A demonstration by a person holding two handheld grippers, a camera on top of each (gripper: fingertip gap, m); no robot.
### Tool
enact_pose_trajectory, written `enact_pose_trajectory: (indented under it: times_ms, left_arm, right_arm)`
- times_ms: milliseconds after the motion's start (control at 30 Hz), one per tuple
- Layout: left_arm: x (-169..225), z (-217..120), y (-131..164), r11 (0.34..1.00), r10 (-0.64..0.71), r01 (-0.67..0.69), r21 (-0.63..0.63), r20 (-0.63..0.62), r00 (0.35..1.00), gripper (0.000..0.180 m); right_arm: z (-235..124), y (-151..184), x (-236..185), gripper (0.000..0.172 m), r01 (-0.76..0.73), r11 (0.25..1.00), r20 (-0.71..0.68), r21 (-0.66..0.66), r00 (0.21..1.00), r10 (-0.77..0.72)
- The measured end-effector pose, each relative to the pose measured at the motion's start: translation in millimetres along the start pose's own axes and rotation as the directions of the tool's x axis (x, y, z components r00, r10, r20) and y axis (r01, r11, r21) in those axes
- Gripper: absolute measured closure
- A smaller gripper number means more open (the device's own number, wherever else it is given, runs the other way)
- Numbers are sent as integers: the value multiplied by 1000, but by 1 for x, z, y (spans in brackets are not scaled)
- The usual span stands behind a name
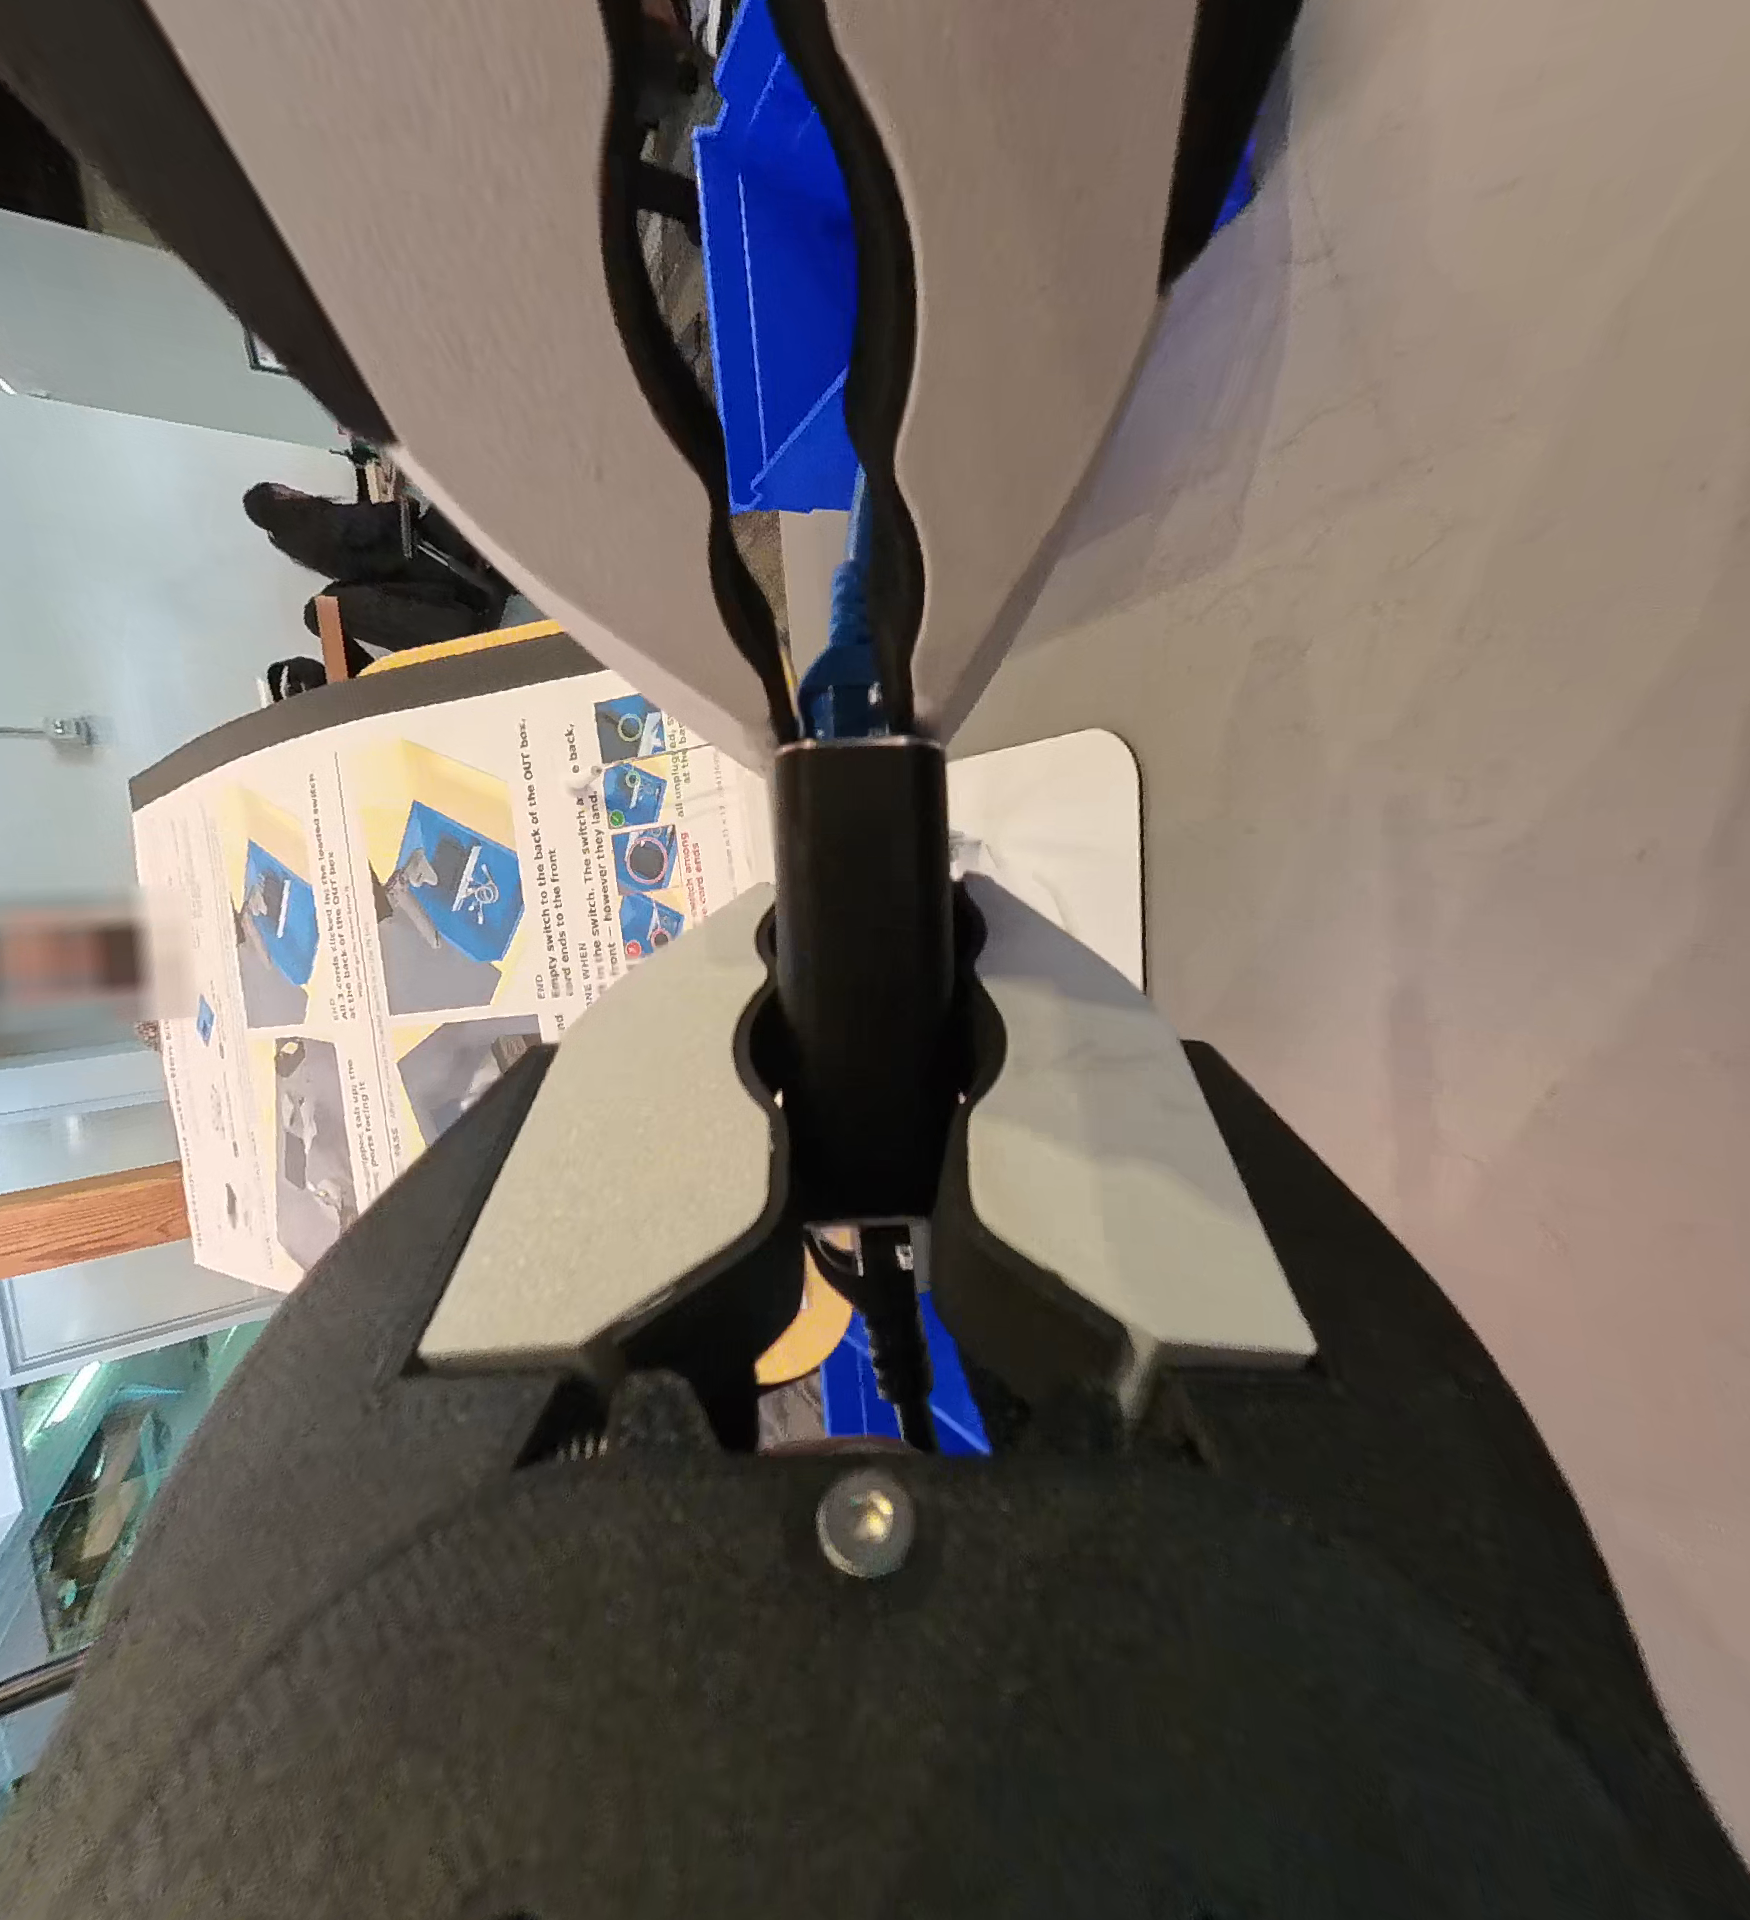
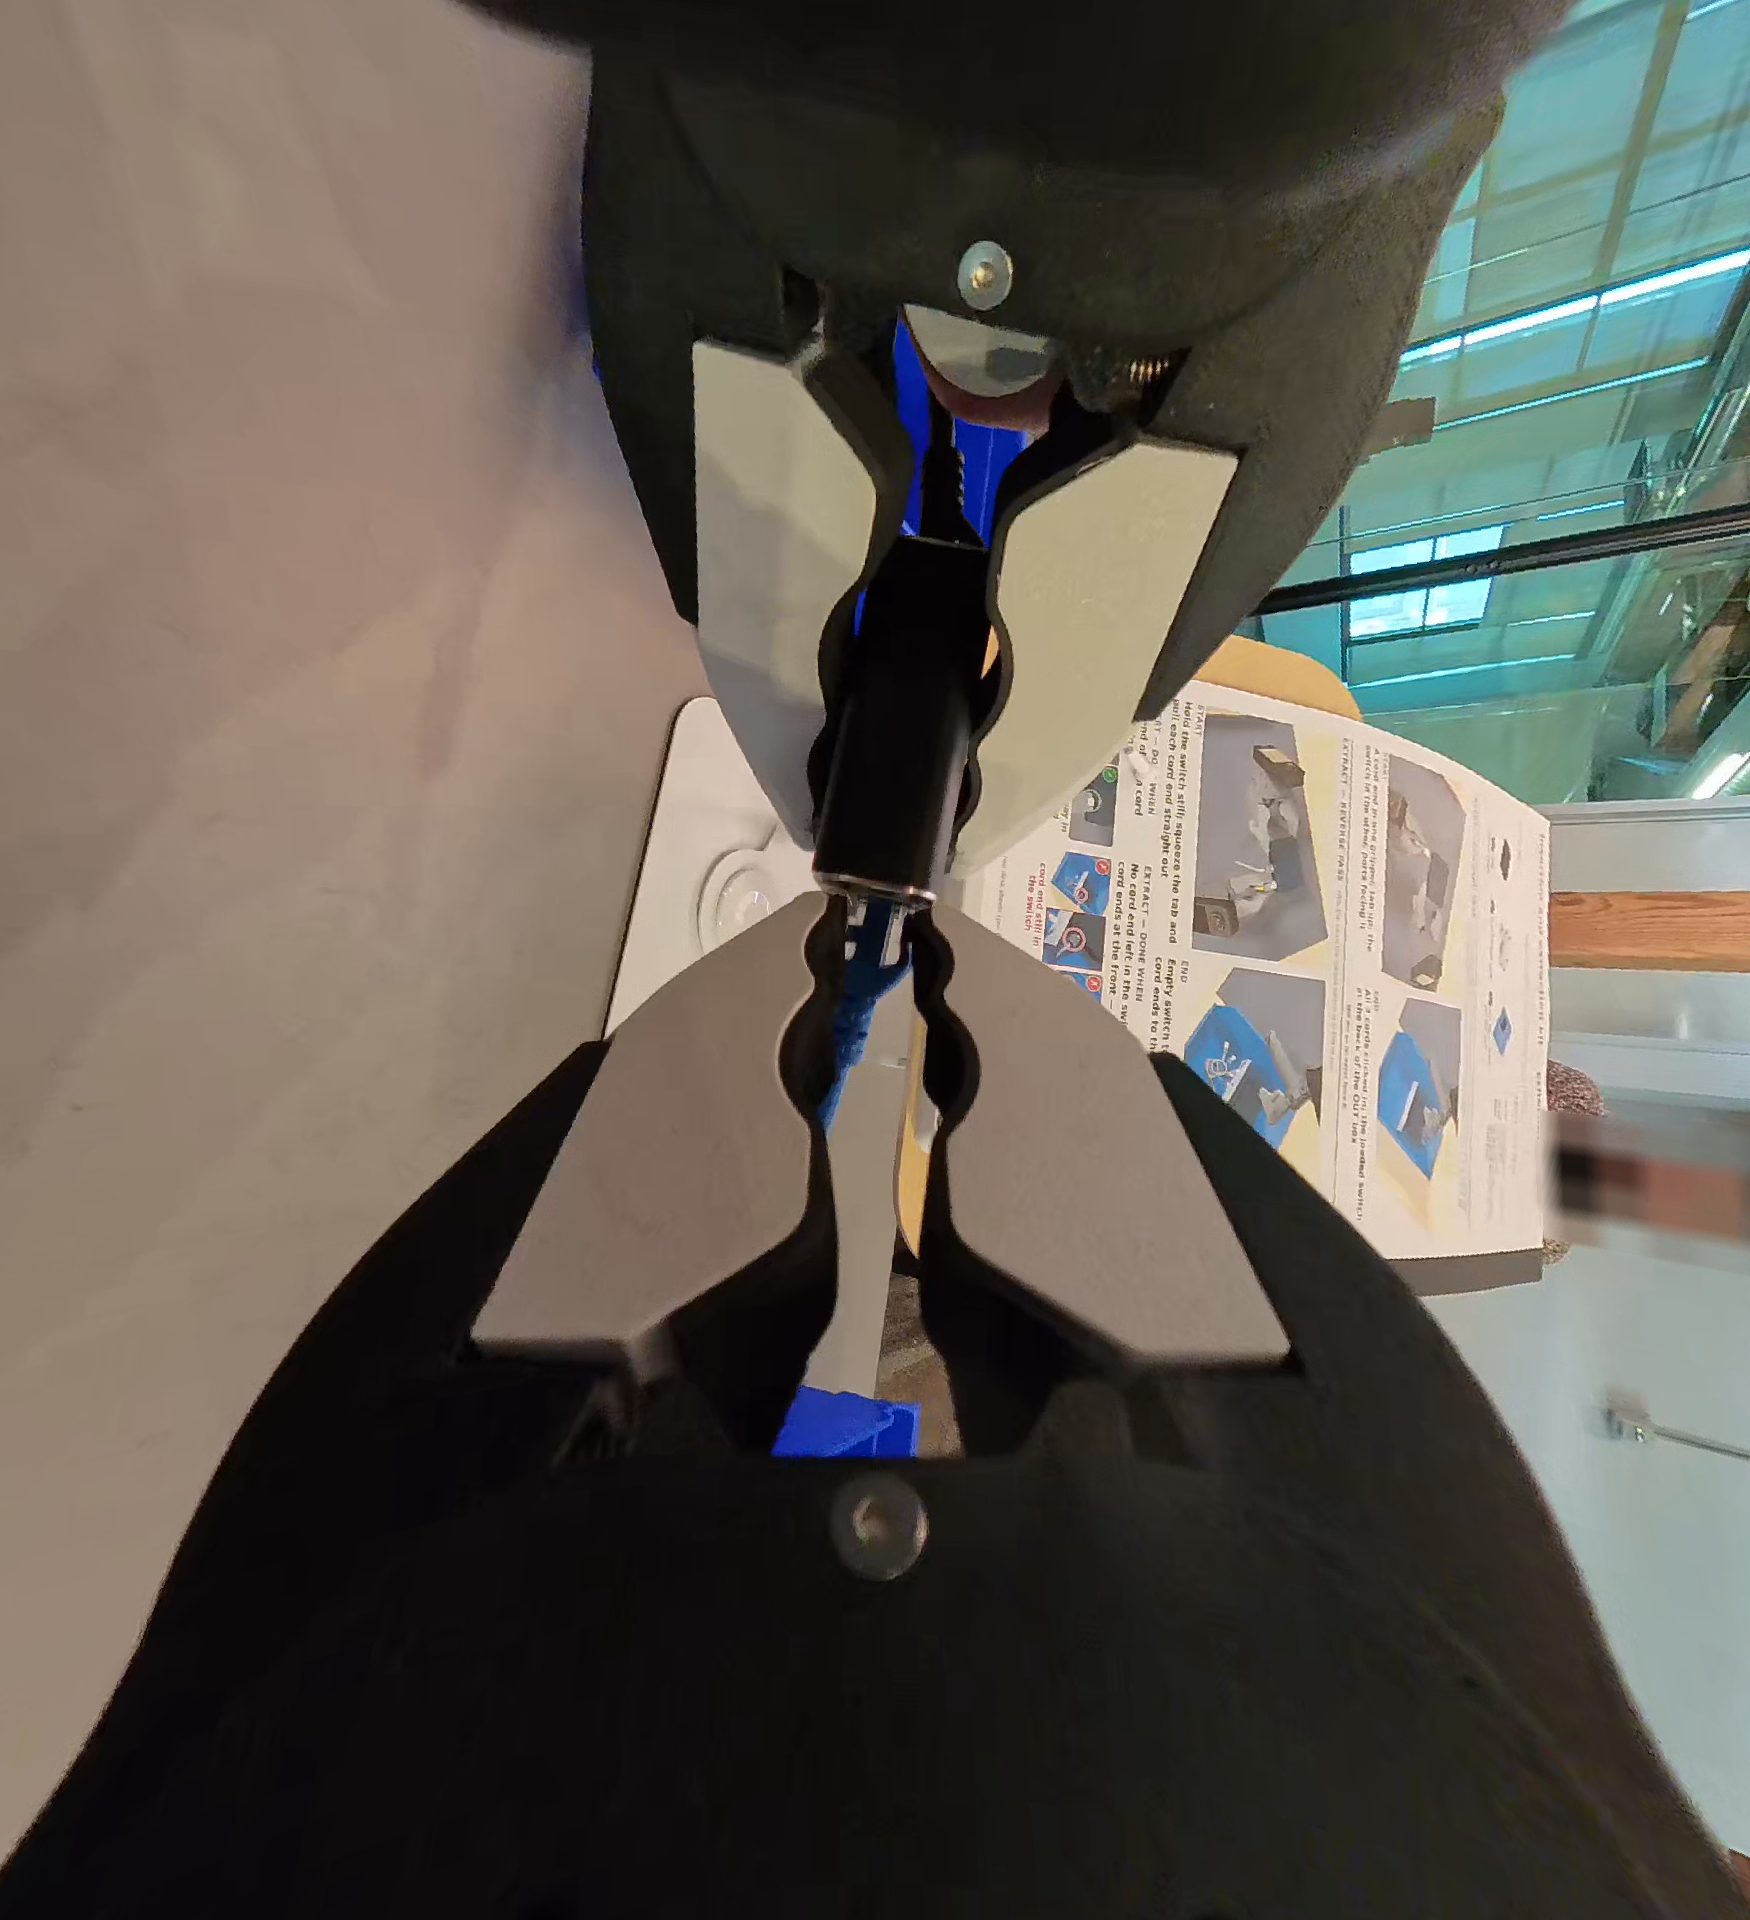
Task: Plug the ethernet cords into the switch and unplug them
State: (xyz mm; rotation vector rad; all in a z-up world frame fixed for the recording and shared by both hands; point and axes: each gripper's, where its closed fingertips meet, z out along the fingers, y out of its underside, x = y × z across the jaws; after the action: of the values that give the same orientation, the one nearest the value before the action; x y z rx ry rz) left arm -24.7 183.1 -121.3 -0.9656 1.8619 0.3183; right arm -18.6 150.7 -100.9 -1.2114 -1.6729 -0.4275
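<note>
My left gripper (image 1: 863, 904) is shut on a black switch (image 1: 866, 935) and holds it in the air above the grey table (image 1: 1473, 727), port end pointing away. My right gripper (image 2: 873, 920) faces it. Its fingertips are closed on the plug of a blue ethernet cord (image 2: 876, 935), right at the switch's (image 2: 892, 748) silver-rimmed port face. The plug's tip seems to sit in a port; I cannot tell how deep. The blue cord (image 2: 845, 1029) trails back along one pad. In the left wrist view the plug (image 1: 840, 696) shows between the right gripper's fingertips (image 1: 847, 717). A black cord (image 1: 897, 1340) leaves the switch's back.
A printed instruction sheet (image 1: 383, 935) lies on the table beside the grippers and also shows in the right wrist view (image 2: 1318, 935). A white board (image 1: 1058, 810) lies under the switch. A blue bin (image 1: 777, 312) stands behind the right gripper. My two grippers' fingertips are within a few centimetres of each other.
</note>
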Motion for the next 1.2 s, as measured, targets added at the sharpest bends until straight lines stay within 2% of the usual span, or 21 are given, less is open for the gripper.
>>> enact_pose_trajectory:
  times_ms: [500,533,567,600,633,700,767,933,1067,1200]
  left_arm:
    - [9,3,-2,998,-32,35,48,-44,999,153]
    - [6,4,8,999,-37,37,2,-29,999,153]
    - [-4,4,23,998,-44,44,-41,11,999,153]
    - [-13,1,30,994,-110,111,-19,11,994,154]
    - [-13,-2,28,987,-154,156,28,-38,987,154]
    - [-11,-1,21,996,-90,90,10,-22,996,153]
    - [1,4,16,996,-90,91,18,-52,995,154]
    - [21,14,53,979,-202,200,-22,-78,976,154]
    - [27,10,86,959,-281,278,-49,-62,958,154]
    - [5,-12,119,922,-383,383,-51,13,924,154]
  right_arm:
    - [-2,4,-10,162,-14,998,66,-54,998,18]
    - [-3,10,-10,163,1,995,68,-96,998,5]
    - [-6,25,-11,172,19,986,78,-164,997,-6]
    - [-11,32,-9,172,-17,989,65,-146,998,27]
    - [-15,23,-10,172,-65,995,80,-78,994,72]
    - [-14,9,-9,172,-32,998,71,-60,997,36]
    - [-4,17,-12,172,-87,995,97,-42,991,91]
    - [7,35,-39,172,-204,978,147,-50,967,209]
    - [10,22,-70,172,-274,962,243,-9,932,268]
    - [14,-4,-87,172,-345,936,330,66,893,306]
